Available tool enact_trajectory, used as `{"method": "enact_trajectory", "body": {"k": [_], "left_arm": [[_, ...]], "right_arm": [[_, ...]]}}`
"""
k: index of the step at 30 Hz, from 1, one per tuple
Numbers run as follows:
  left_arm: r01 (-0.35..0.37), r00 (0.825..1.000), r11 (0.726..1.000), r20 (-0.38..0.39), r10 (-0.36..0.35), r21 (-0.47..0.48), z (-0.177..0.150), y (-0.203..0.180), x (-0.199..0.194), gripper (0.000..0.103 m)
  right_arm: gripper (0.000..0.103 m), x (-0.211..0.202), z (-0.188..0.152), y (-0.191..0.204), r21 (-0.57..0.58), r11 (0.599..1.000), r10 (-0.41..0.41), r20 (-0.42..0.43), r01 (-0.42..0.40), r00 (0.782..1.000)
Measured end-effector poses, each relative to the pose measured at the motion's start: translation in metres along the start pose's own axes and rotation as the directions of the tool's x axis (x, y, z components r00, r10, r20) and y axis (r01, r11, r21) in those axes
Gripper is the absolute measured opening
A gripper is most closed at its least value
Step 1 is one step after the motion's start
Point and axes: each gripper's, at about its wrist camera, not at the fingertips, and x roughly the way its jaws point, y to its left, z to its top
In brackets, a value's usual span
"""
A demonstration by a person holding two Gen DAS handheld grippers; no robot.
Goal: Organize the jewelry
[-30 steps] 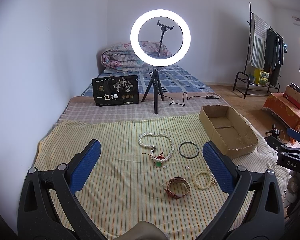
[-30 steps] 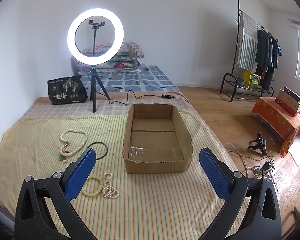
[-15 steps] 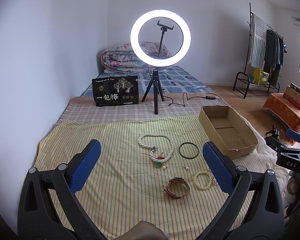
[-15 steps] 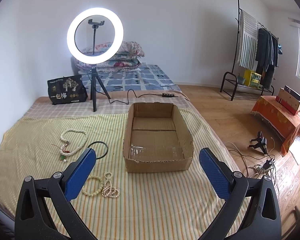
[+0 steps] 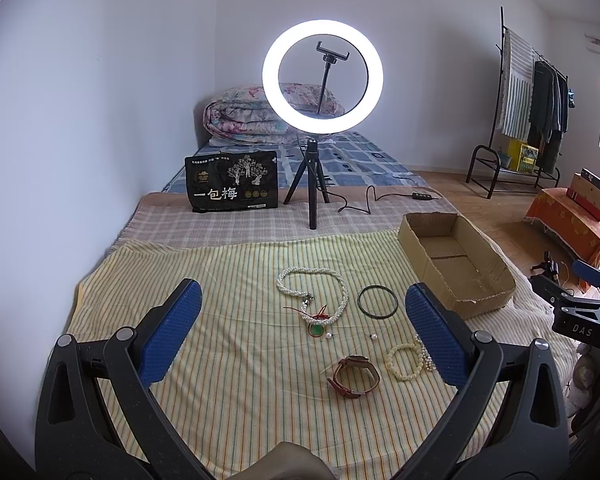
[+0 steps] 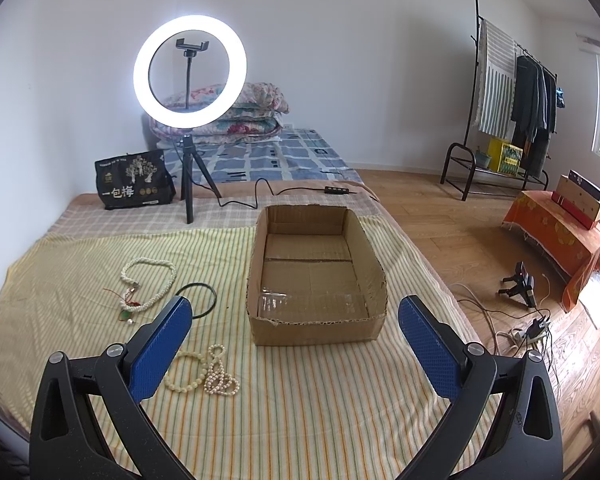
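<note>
Jewelry lies on a yellow striped cloth (image 5: 228, 360): a white bead necklace (image 5: 342, 292) with a green pendant, a black bangle (image 5: 377, 301), a brown leather watch (image 5: 354, 376), a cream bead bracelet (image 5: 405, 362) and two loose pearls. An empty cardboard box (image 6: 314, 276) stands to their right. My left gripper (image 5: 300, 332) is open and empty above the cloth, short of the jewelry. My right gripper (image 6: 294, 344) is open and empty in front of the box; the bracelet and a pearl string (image 6: 219, 376) lie by its left finger.
A lit ring light on a tripod (image 5: 322, 80) and a black snack bag (image 5: 232, 182) stand behind the cloth, with a folded quilt (image 5: 252, 120) further back. A cable runs from the tripod. To the right are wood floor, a clothes rack (image 6: 516, 88) and floor cables.
Both views shifted only slightly; both grippers stay open and nothing on the cloth has moved.
</note>
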Motion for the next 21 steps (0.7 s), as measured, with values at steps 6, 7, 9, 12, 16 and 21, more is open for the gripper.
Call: {"method": "enact_trajectory", "body": {"k": [6, 7, 9, 12, 16, 21], "left_arm": [[-0.001, 1.0, 1.0, 0.0, 0.001, -0.002, -0.0002, 0.0004, 0.0, 0.103], [0.0, 1.0, 1.0, -0.001, 0.0, -0.002, -0.0003, 0.0004, 0.0001, 0.103], [0.0, 1.0, 1.0, 0.0, 0.0, -0.002, -0.0008, -0.0001, 0.0004, 0.103], [0.0, 1.0, 1.0, 0.0, 0.0, -0.002, -0.0009, 0.0001, 0.0005, 0.103], [0.0, 1.0, 1.0, 0.0, 0.0, -0.002, -0.0015, -0.0003, 0.0009, 0.103], [-0.004, 1.0, 1.0, -0.011, 0.004, -0.005, 0.0019, 0.0038, -0.0012, 0.103]], "right_arm": [[0.102, 0.0001, 0.0001, -0.0001, 0.0, 1.0, 0.0, 0.001, 0.0, 1.0], [0.102, 0.0002, 0.0004, -0.0002, 0.0, 1.0, 0.0, 0.0, 0.0, 1.0], [0.102, 0.0005, 0.0005, 0.0, 0.002, 1.0, 0.001, -0.001, -0.001, 1.0], [0.102, 0.0009, 0.0003, 0.0008, 0.004, 1.0, 0.004, -0.004, -0.004, 1.0], [0.102, 0.0025, 0.0019, 0.001, 0.007, 1.0, 0.007, -0.005, -0.007, 1.0], [0.102, 0.0081, 0.0049, 0.0027, 0.005, 1.0, 0.011, -0.008, -0.011, 1.0]]}}
